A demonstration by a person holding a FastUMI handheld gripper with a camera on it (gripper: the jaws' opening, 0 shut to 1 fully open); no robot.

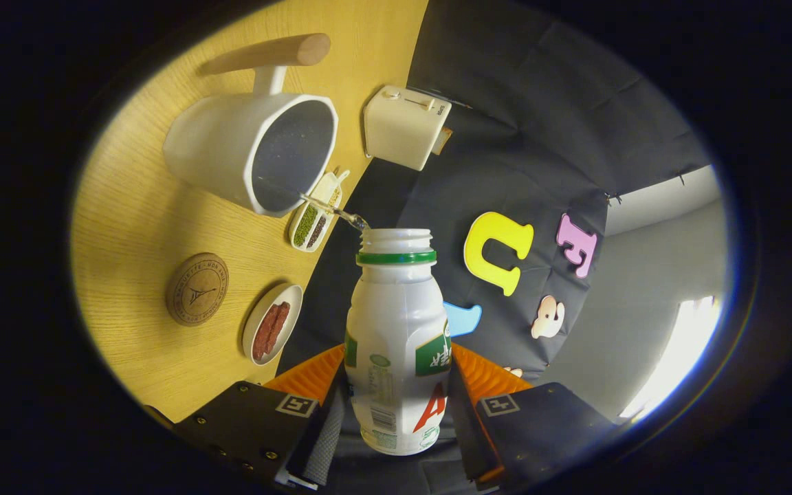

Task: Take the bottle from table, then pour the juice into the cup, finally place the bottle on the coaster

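The wooden table (pixel 141 227) takes up the far side of the tilted view, and everything here gets placed against the big white cup (pixel 251 151) sitting on it. That cup has a dark inside, its mouth turned toward the gripper, and a wooden handle (pixel 272 53) juts out from its far side. Beside the cup, at the table's edge by the black cloth, sits a cream toaster (pixel 404 125). Now the bottle (pixel 396 337): white, green ring at the neck, cap off, tipped so its open mouth points at the cup's rim, just short of it. A thin stream of juice (pixel 333 210) runs from the bottle's mouth across to the lip of the cup, and it is touching that rim. The gripper (pixel 396 399) is closed on the bottle, part-way shut to the bottle's width, with the orange fingers (pixel 310 377) pressing its lower body from both sides, so the bottle sits squarely between them and reaches out ahead of them toward the cup. On the near side of the cup lies the round coaster (pixel 197 289), flat on the table and well apart from the bottle. Next to the coaster, a small white dish (pixel 272 333) with reddish-brown pieces. Right under the cup's rim, a small two-part tray (pixel 315 221) with green and dark contents, beneath the stream.
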